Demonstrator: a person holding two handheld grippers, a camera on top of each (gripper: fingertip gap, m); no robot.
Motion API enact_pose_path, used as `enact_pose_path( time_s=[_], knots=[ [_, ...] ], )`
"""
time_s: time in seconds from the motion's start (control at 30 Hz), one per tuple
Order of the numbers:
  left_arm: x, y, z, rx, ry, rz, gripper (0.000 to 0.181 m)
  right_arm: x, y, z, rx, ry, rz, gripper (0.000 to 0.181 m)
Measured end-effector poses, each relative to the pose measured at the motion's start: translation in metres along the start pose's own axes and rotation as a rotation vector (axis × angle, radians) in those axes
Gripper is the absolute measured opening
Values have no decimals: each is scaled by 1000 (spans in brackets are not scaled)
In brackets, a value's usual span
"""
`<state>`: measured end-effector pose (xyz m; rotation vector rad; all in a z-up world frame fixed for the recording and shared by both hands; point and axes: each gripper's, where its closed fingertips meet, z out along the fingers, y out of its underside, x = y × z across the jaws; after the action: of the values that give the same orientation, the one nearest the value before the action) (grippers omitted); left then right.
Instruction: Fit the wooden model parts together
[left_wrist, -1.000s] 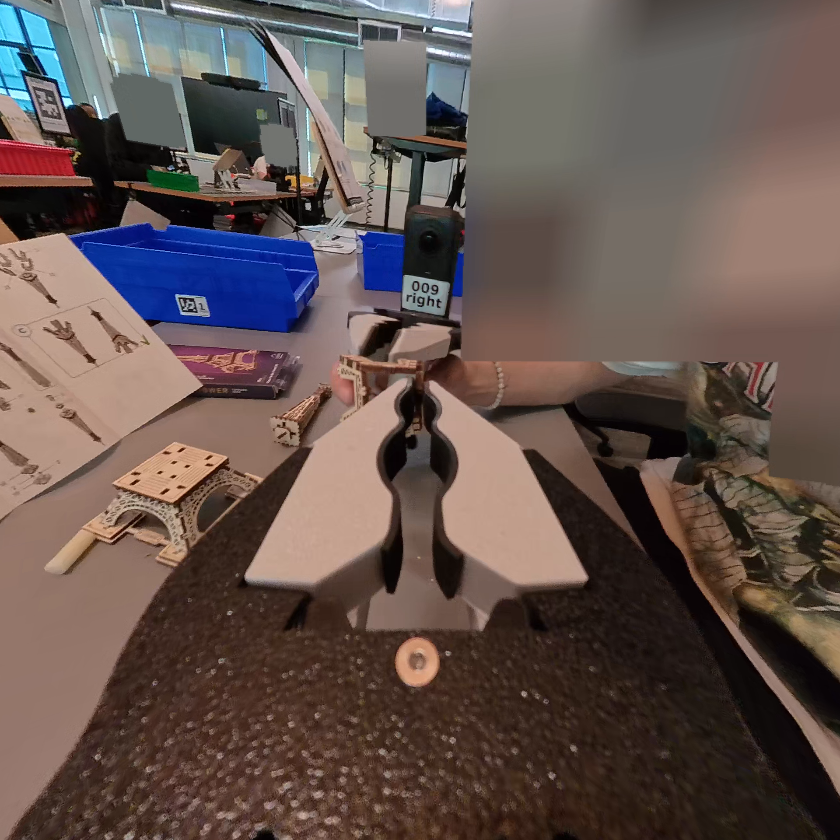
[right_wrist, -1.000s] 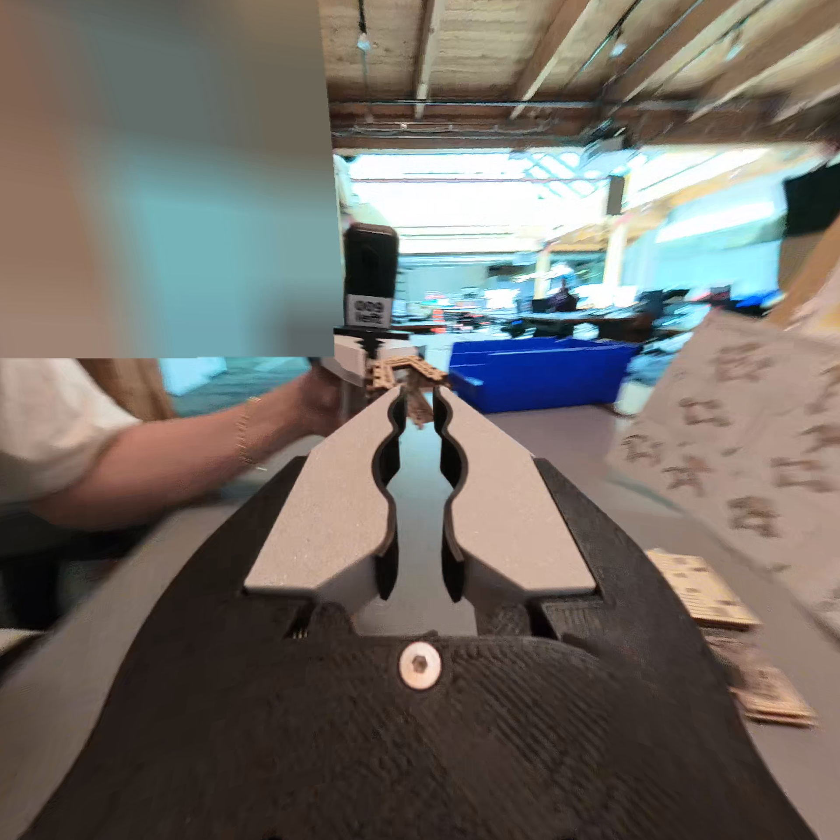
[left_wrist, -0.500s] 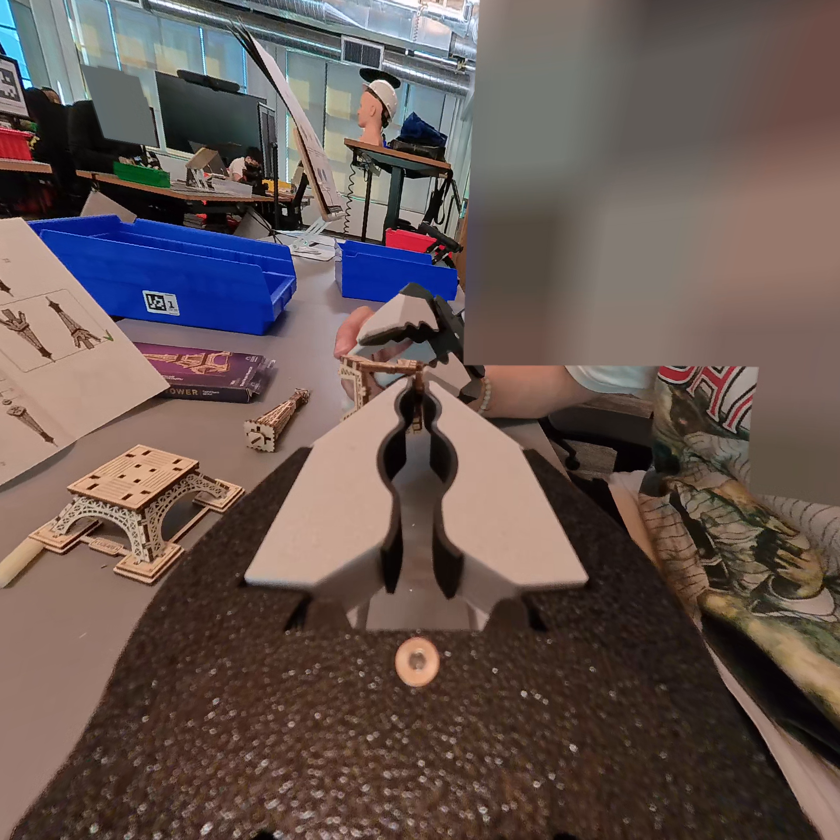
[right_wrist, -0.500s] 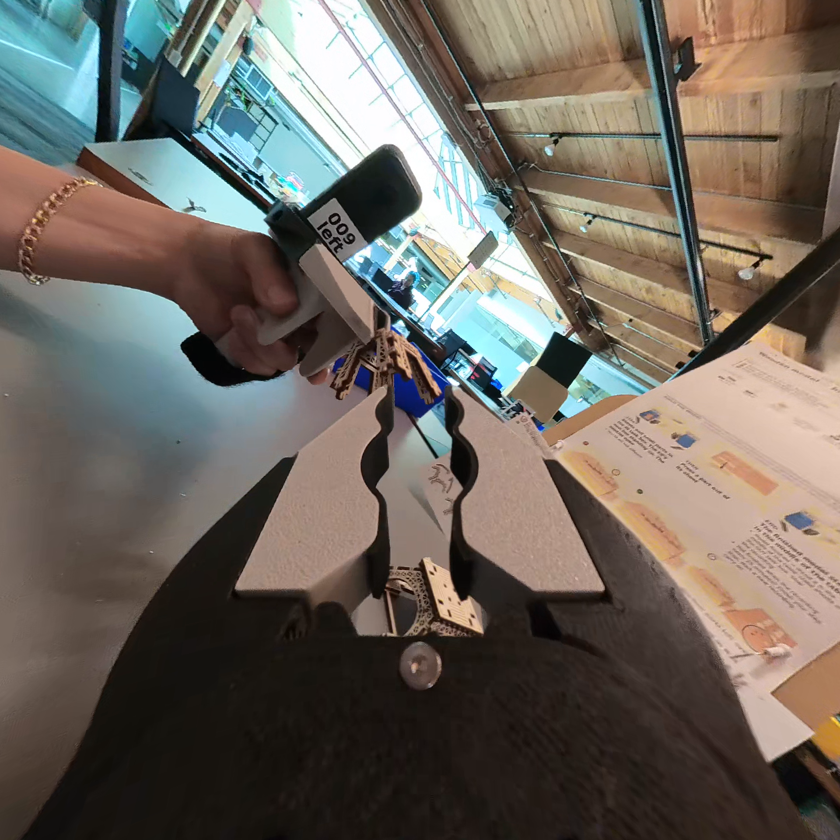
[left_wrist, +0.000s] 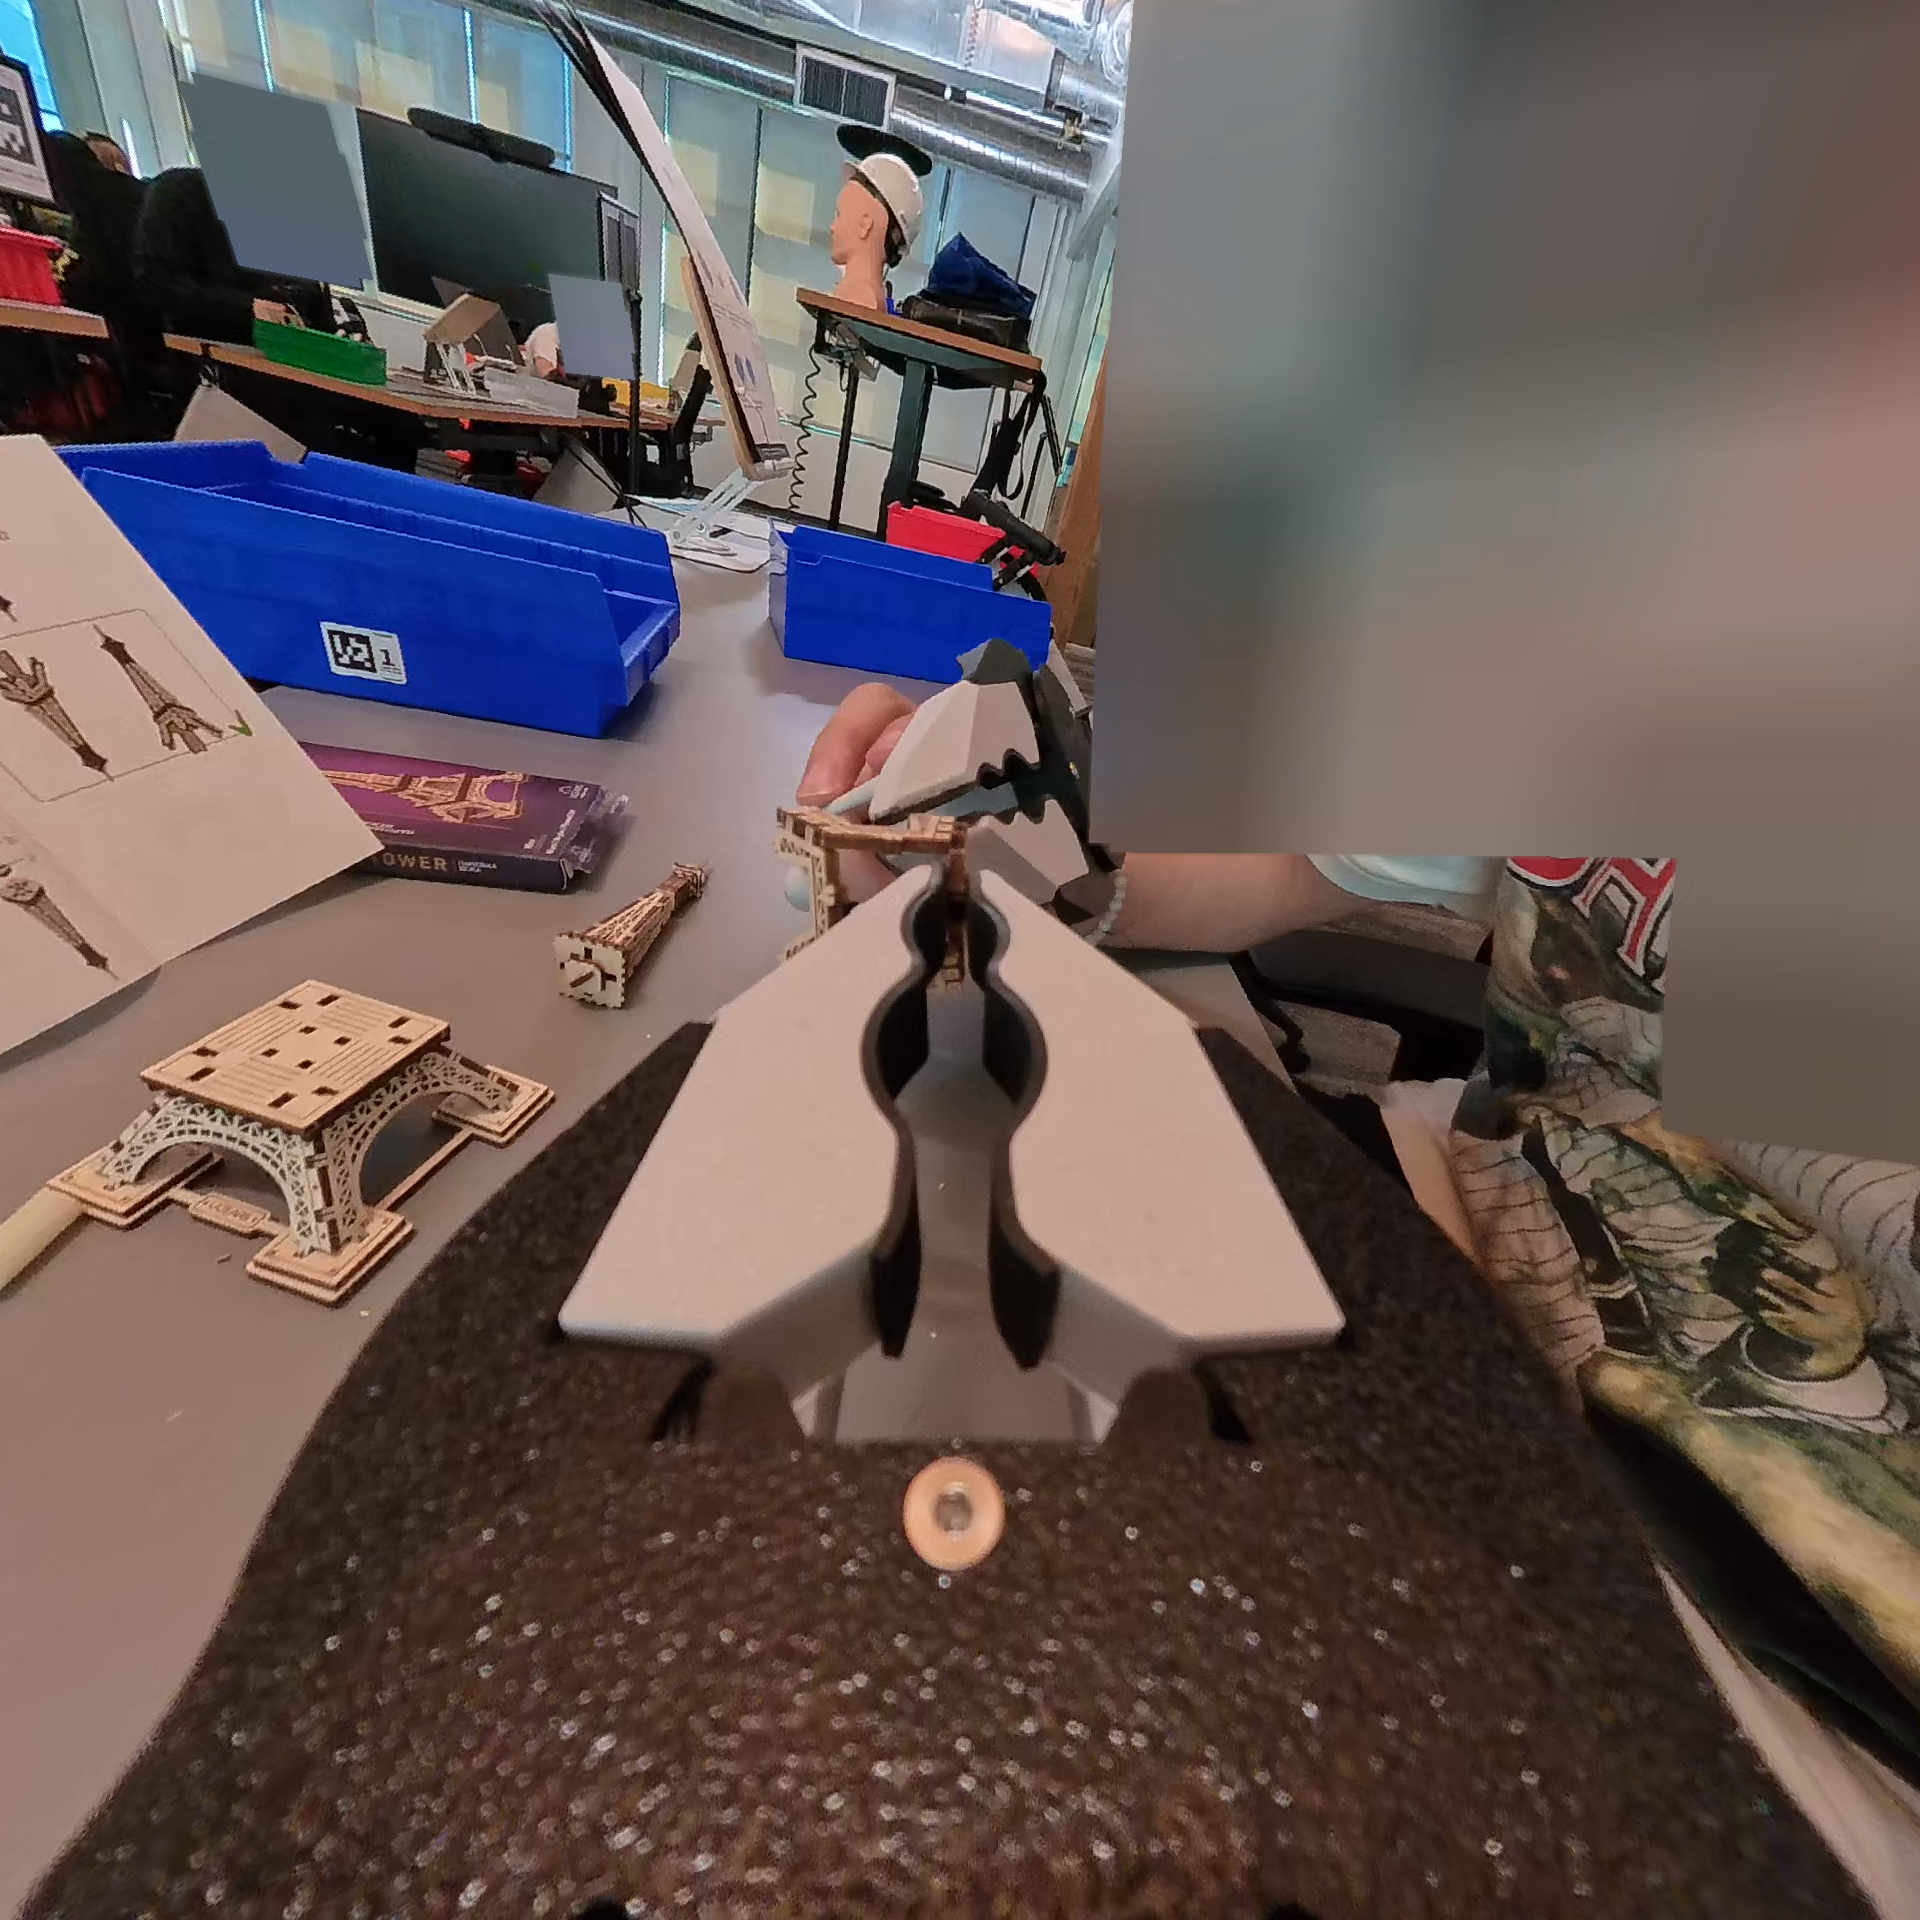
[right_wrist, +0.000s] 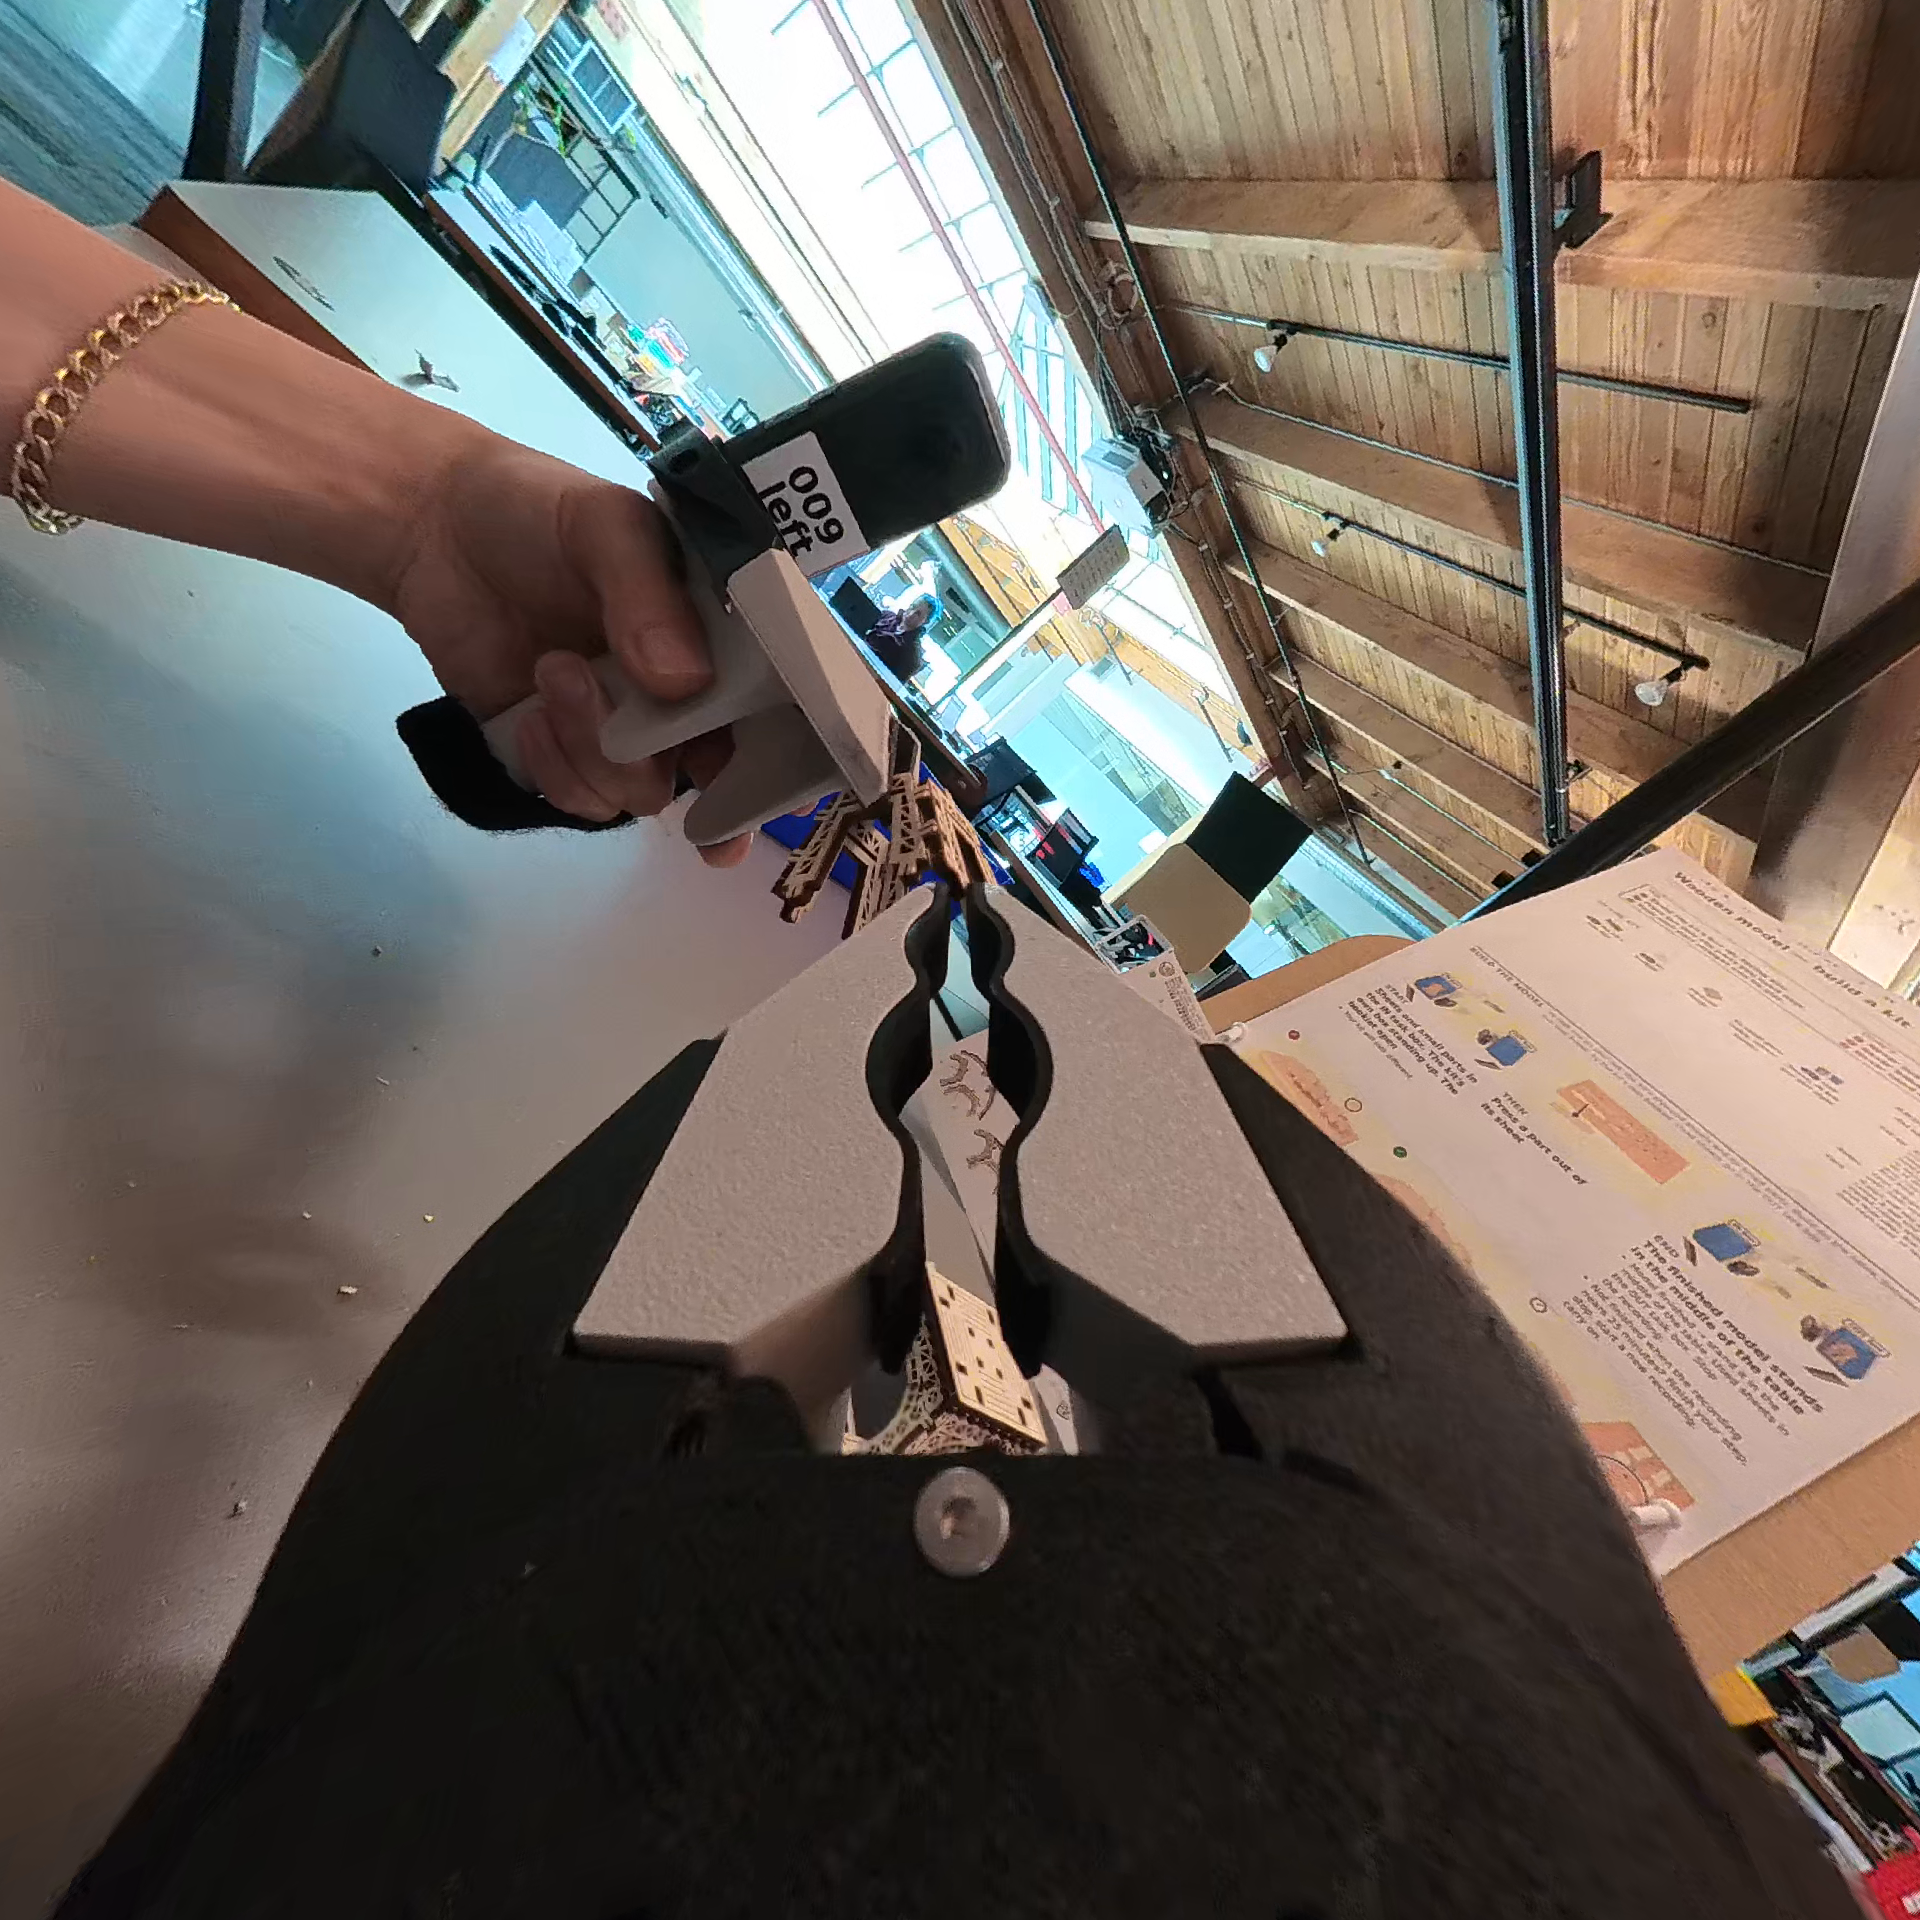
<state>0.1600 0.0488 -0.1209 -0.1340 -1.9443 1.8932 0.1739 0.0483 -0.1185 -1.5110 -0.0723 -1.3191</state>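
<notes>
Two grey fingers of the left gripper (left_wrist: 953, 894) pinch a small wooden tower section (left_wrist: 868, 862) at their tips in the left wrist view, clenched on one of its legs and holding it above the grey table (left_wrist: 717, 769). Just beyond it hangs the right gripper (left_wrist: 961, 774), gripped by a hand (left_wrist: 847, 743); its tips sit right at the section's top, though whether they touch it is hard to tell from here. On the table to the left stands the arched tower base (left_wrist: 296, 1122), with the slim tower spire (left_wrist: 629, 928) lying on its side behind it. A purple box (left_wrist: 473, 816), an instruction sheet (left_wrist: 114, 748) and two blue bins (left_wrist: 416, 597) lie farther back.

From the right wrist view, tilted up toward a timber ceiling, the right gripper (right_wrist: 956, 904) has its tips nearly closed, and I cannot tell whether they grasp anything. Its tips meet the tower section (right_wrist: 883, 847), which hangs from the left gripper (right_wrist: 831, 774) in a hand (right_wrist: 540, 634). The tower base (right_wrist: 961, 1371) shows low between the fingers. A printed guide sheet (right_wrist: 1621, 1132) lies to the right.
</notes>
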Motion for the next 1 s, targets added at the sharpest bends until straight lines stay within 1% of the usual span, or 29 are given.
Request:
enact_pose_path(
  time_s=[0.03,0.23,0.37,0.43,0.5,0.6,0.7,0.73,0.87,0.93,1.0],
  knots=[
    [-1,0,0,0,-3,-4,0,0,1,0,-3,-1,10,0],
    [-1,2,0,-9,-1,-3,0,0,0,0,4,-32,60,0],
    [-1,4,0,-29,-8,9,0,-4,2,-2,8,-125,184,1],
    [-1,5,1,-32,-10,18,0,-6,3,-4,25,-187,288,2],
    [-3,2,-1,-14,-24,19,0,-8,2,-8,55,-261,429,17],
    [-4,1,-4,-16,-38,37,0,1,4,-8,83,-270,643,29],
    [-5,4,-3,-40,-51,60,0,-2,0,-6,109,-312,807,39],
    [-5,4,-2,-46,-54,64,0,-2,-1,-5,112,-313,840,38],
    [-4,4,0,-52,-56,76,0,1,-3,-4,133,-309,933,25],
    [-4,5,1,-57,-58,85,0,-2,0,-3,114,-319,941,25],
    [-5,6,2,-67,-67,92,0,-6,-1,-3,114,-341,945,22]
  ],
)
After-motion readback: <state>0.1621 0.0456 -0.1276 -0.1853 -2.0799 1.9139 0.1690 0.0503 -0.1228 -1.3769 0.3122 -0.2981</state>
